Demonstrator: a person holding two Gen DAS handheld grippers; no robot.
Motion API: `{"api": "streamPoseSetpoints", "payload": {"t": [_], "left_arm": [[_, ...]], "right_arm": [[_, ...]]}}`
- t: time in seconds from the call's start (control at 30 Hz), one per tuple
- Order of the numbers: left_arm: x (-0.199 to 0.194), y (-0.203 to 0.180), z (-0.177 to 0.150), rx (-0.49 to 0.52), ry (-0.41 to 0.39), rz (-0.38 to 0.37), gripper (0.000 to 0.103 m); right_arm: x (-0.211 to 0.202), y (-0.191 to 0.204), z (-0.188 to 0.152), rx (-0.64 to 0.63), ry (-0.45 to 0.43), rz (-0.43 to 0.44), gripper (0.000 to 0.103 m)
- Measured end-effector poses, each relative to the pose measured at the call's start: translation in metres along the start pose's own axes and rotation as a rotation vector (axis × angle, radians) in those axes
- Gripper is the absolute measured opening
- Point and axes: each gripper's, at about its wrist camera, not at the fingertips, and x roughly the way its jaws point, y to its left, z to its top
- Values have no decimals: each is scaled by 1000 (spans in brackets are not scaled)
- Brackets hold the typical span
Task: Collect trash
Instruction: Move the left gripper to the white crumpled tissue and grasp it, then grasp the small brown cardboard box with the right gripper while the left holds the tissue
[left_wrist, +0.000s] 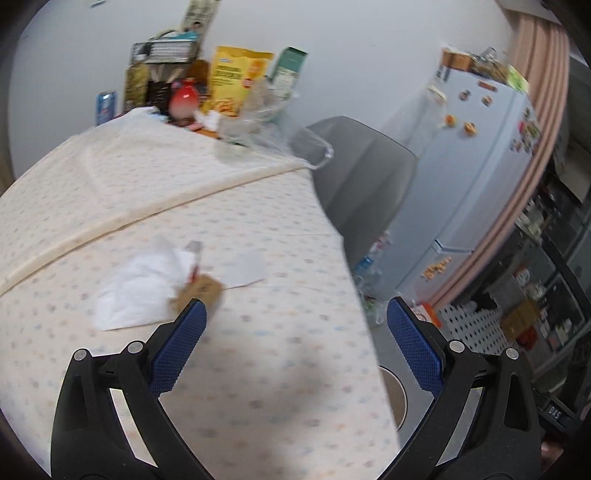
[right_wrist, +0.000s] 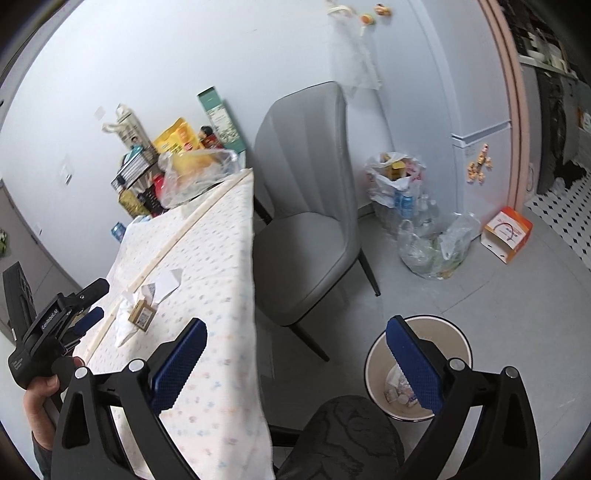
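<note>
So the trash is a small pile near the middle of the table (left_wrist: 258, 350): a crumpled tissue (left_wrist: 136, 284), a little brown card box (left_wrist: 201, 291) resting against it, a white paper slip (left_wrist: 245, 269) just beside them, plus some small wrapper bit behind that's too blurry to name. All of it looks feather-light. The tissue is soft and will squash, so pinching any raised fold should work. The box looks stiffer; I'd grab it across its short sides. The flat slip is the annoying one, probably needs a slide to the edge or a scrape up.

Left gripper (left_wrist: 295, 314) hangs just short of the pile, jaws wide apart, nothing in them. Right gripper (right_wrist: 295, 332) is equally wide and empty, off the table edge, with the bin (right_wrist: 417, 369) on the floor below it. Grey chair (right_wrist: 306, 206) is tucked beside the table.
</note>
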Motion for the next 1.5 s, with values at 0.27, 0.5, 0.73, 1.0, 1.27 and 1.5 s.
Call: {"api": "streamPoseSetpoints", "payload": {"t": [0.27, 0.5, 0.73, 1.0, 1.27, 1.5], "left_arm": [[-8, 58, -5, -68, -4, 67, 97], [-4, 103, -11, -138, 18, 122, 97], [13, 123, -16, -151, 49, 144, 94], [41, 118, -20, -128, 90, 198, 63], [32, 132, -23, -171, 93, 185, 6], [2, 138, -22, -170, 45, 154, 6]], "right_arm": [[18, 42, -4, -59, 32, 24, 95], [39, 65, -10, -90, 68, 40, 95], [55, 74, -11, -98, 95, 47, 95], [64, 71, -7, -90, 103, 37, 95], [70, 83, -3, -114, 105, 51, 95], [85, 129, -2, -185, 124, 117, 95]]}}
